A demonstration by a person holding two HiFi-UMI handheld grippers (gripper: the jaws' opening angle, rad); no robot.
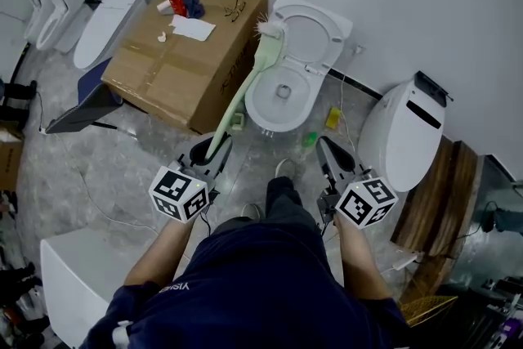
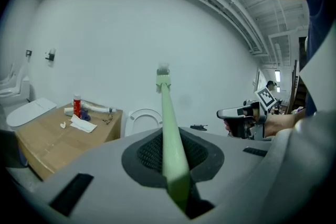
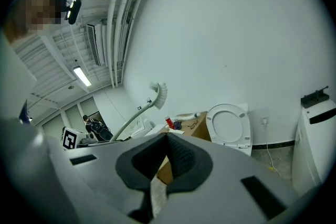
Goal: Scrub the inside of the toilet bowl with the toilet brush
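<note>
The toilet brush point(image 1: 245, 90) is gripped by its green handle between the jaws of the left gripper point(image 1: 211, 151), and its bristles are held in the air clear of the toilet bowl point(image 1: 258, 110). The right gripper point(image 1: 330, 151) is seen closed on nothing. Scrubbing is judged not yet begun, and the whole inside is left to be done.

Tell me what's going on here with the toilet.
A person stands facing an open toilet bowl, a gripper in each hand. The left gripper is shut on the handle of a green toilet brush, whose bristle head is raised in the air, not in the toilet bowl. The right gripper is shut and empty.
</note>
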